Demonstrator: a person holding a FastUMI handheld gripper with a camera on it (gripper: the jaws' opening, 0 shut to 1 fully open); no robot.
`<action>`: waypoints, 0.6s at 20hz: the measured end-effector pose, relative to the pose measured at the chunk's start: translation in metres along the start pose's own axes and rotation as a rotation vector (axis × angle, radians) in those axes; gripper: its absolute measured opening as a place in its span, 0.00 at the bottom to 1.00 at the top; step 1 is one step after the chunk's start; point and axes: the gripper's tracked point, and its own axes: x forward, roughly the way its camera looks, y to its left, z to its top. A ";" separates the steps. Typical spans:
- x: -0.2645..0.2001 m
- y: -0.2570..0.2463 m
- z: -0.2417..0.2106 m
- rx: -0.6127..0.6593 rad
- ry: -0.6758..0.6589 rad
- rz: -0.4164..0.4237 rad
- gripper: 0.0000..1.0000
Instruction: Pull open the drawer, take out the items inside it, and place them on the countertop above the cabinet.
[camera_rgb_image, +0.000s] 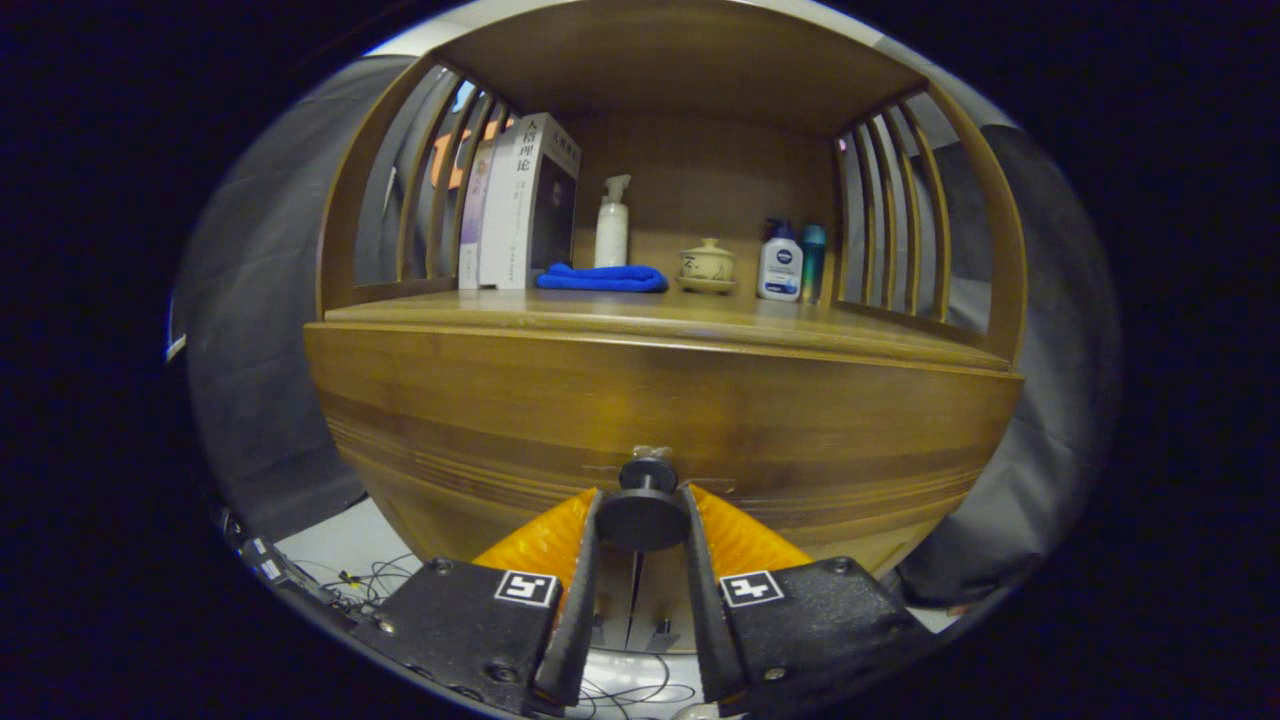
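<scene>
A wooden cabinet has a drawer front facing me, with a dark round knob low at its middle. My gripper is shut on that knob, one finger pressing each side of it. The drawer's inside is hidden, so I see none of its contents. Above the drawer runs the countertop, a wooden shelf with slatted sides and a roof.
On the countertop stand upright books, a folded blue cloth, a white pump bottle, a small lidded ceramic cup on a saucer, a white lotion bottle and a teal bottle. Cables lie on the floor below.
</scene>
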 end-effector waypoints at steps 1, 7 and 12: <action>0.000 0.000 0.001 0.005 -0.005 -0.005 0.44; 0.000 0.000 -0.001 -0.005 -0.019 0.004 0.34; -0.003 0.000 -0.001 -0.016 -0.021 0.008 0.34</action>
